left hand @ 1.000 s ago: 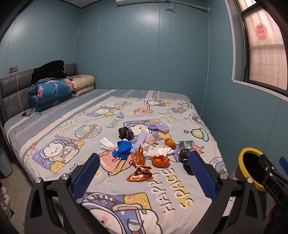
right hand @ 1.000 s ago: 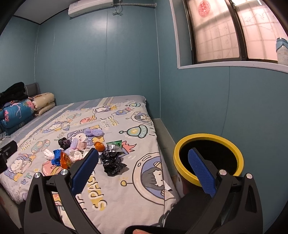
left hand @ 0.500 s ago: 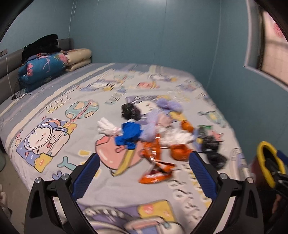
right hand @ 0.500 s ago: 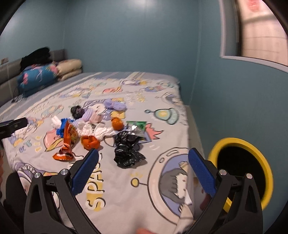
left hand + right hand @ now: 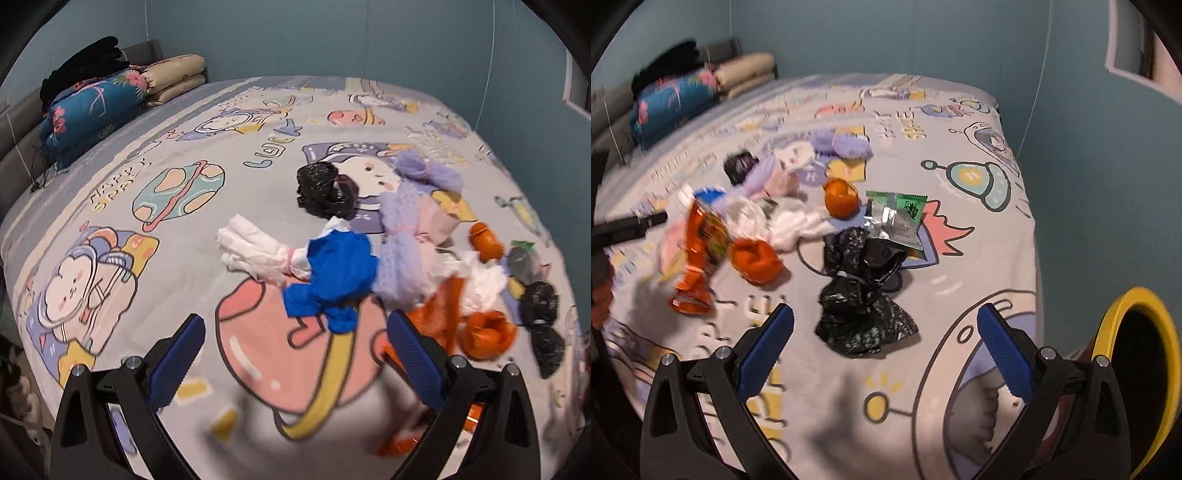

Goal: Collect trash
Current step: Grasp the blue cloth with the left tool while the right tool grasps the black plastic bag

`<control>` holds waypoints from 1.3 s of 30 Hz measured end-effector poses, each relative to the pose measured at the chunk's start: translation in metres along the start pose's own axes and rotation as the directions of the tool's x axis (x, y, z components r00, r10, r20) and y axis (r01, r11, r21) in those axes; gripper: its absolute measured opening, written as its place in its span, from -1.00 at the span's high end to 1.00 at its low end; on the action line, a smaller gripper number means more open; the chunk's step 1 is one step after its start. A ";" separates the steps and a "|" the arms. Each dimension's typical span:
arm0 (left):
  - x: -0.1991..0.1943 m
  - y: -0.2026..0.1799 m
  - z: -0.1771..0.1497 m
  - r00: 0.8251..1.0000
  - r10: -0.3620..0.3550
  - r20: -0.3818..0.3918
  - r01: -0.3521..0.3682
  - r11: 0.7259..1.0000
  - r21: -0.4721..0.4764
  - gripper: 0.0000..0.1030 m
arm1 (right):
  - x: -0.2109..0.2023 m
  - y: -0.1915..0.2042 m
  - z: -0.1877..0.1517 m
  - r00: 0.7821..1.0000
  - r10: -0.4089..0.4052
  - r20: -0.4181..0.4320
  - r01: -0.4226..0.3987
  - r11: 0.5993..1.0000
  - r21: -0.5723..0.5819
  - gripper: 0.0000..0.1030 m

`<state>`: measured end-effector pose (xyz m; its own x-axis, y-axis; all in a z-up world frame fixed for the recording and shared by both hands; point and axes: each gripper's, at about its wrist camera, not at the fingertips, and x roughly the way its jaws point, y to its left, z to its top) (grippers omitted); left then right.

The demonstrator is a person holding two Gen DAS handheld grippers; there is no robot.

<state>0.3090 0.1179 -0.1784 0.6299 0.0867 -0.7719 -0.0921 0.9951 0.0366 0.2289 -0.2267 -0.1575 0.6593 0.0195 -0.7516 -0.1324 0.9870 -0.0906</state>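
trash (image 5: 369,236) lies heaped on the cartoon-print bedsheet (image 5: 147,206). left wrist view: left gripper (image 5: 295,354) hangs over the sheet, jaws wide apart, holding nothing; a blue crumpled piece (image 5: 334,280) sits just ahead between the fingers, touching a white bundle (image 5: 255,251); a black bag (image 5: 325,190) lies beyond. right wrist view: right gripper (image 5: 884,347) has jaws apart and empty, with a black plastic bag (image 5: 864,291) between the fingertips; a green wrapper (image 5: 899,218) touches its far end. a yellow-rimmed bin (image 5: 1141,373) stands beside the bed at right.

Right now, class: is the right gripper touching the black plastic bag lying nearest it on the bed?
Apart. In the right wrist view, the right gripper is open, with bare sheet visible between its fingertips and the black plastic bag.
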 end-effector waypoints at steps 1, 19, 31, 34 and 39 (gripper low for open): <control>0.005 -0.002 0.001 1.000 0.008 -0.004 -0.008 1.000 0.016 -0.85 | 0.002 0.000 0.000 1.000 -0.004 -0.006 0.004 1.000 -0.003 -0.85; 0.068 0.005 0.011 0.993 -0.065 -0.096 0.056 0.994 -0.098 -0.65 | 0.066 -0.002 0.023 0.991 0.068 -0.115 -0.056 0.992 0.109 -0.63; 0.073 -0.022 0.013 0.993 -0.082 -0.089 0.080 0.997 -0.021 0.40 | 0.085 0.004 0.016 0.978 0.095 -0.185 -0.076 0.991 0.107 -0.02; 0.069 -0.018 0.011 0.992 -0.091 -0.083 0.089 0.996 -0.031 0.62 | 0.086 0.001 0.014 0.973 0.116 -0.200 -0.091 0.987 0.131 0.22; 0.059 -0.011 0.008 0.991 -0.108 -0.074 0.103 0.993 -0.060 0.76 | 0.082 0.000 0.013 0.972 0.132 -0.197 -0.106 0.985 0.137 0.47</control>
<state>0.3534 0.1124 -0.2199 0.5772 -0.0249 -0.8162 -0.0723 0.9941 -0.0814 0.2926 -0.2232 -0.2111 0.4774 0.1177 -0.8708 -0.0986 0.9919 0.0800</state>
